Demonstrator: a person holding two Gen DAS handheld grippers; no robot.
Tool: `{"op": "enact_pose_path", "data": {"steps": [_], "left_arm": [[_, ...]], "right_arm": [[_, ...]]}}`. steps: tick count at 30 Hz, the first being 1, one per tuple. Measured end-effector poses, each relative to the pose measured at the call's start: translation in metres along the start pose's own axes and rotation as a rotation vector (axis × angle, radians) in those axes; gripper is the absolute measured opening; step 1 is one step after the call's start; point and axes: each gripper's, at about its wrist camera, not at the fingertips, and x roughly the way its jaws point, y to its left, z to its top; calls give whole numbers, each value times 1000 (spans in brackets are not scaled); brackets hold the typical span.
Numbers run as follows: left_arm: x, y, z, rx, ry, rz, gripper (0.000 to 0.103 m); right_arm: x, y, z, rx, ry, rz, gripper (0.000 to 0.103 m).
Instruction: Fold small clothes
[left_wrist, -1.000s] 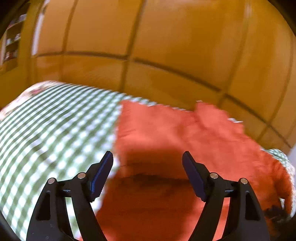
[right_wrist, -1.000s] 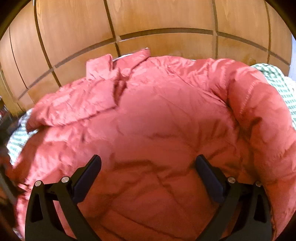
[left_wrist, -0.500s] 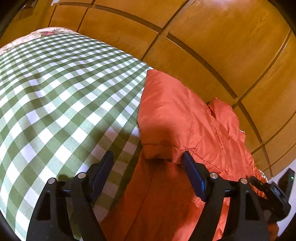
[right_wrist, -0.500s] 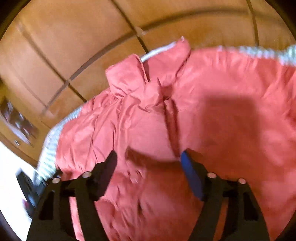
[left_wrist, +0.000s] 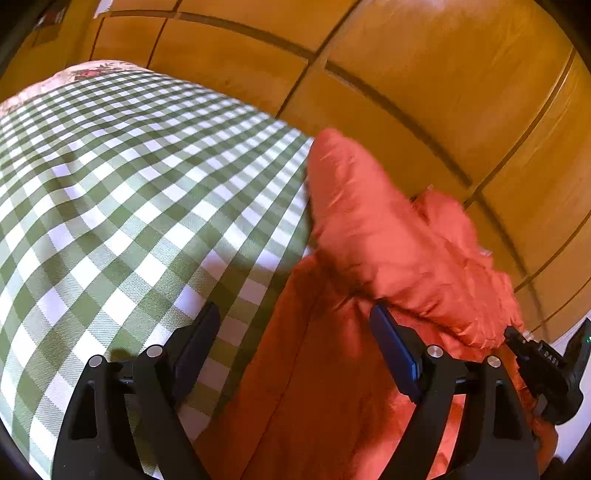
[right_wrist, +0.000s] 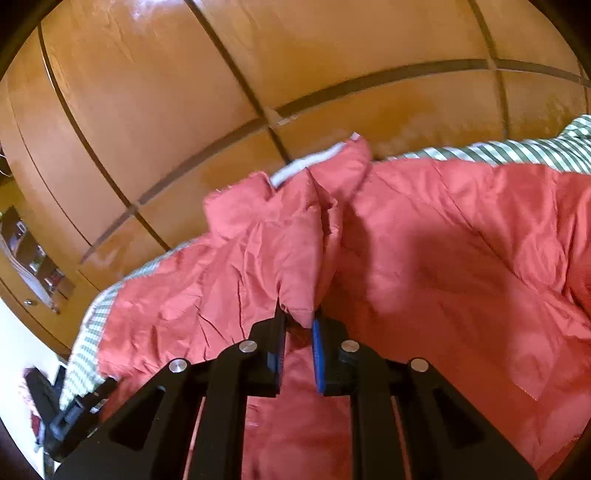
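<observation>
1. I saw the red jacket (right_wrist: 443, 258) was thin, crinkled, faintly shiny cloth.
2. The checked bedcover (left_wrist: 129, 192) looked matt woven fabric.
3. The wood panelling (right_wrist: 166, 92) was glossy.

**Red puffy jacket, half gathered**

The red jacket (right_wrist: 461, 258) lies crumpled on the cloth ahead of me. A fold of its shiny, creased fabric rises straight in front of my right gripper (right_wrist: 297, 332), pinched there. Seen from my left gripper (left_wrist: 295, 332), a puffed sleeve lies folded back over the body.
</observation>
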Motion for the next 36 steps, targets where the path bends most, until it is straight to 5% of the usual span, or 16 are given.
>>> {"op": "enact_pose_path", "data": {"steps": [5, 10, 12, 15, 17, 20, 21, 23, 28, 32, 34, 36], "left_arm": [[26, -39, 14, 180, 113, 157, 76], [30, -45, 48, 92, -9, 106, 68], [36, -43, 55, 113, -13, 140, 37], [29, -42, 54, 200, -59, 161, 27], [20, -30, 48, 186, -100, 130, 27], [39, 3, 42, 39, 9, 80, 41], [45, 20, 44, -46, 39, 2, 41], [40, 21, 43, -57, 36, -27, 41], [13, 17, 32, -35, 12, 38, 56], [-37, -7, 17, 7, -103, 116, 60], [-58, -33, 14, 103, -195, 168, 60], [-63, -55, 15, 201, -217, 189, 76]], "right_arm": [[3, -3, -9, -1, -3, -22, 12], [-3, -1, -14, -3, -47, -36, 11], [-7, -1, -14, -4, -60, -30, 11], [-9, 3, -16, -36, -63, -26, 11], [-7, 8, -17, -59, -59, -24, 11], [10, 8, -16, -68, 31, -21, 11], [15, 8, -15, -70, 53, -7, 12], [18, 9, -15, -77, 71, -3, 13], [17, 9, -16, -83, 70, 0, 21], [16, 12, -16, -121, 73, -12, 37], [16, 14, -17, -137, 73, -28, 39], [16, 13, -17, -138, 74, -29, 39]]}}
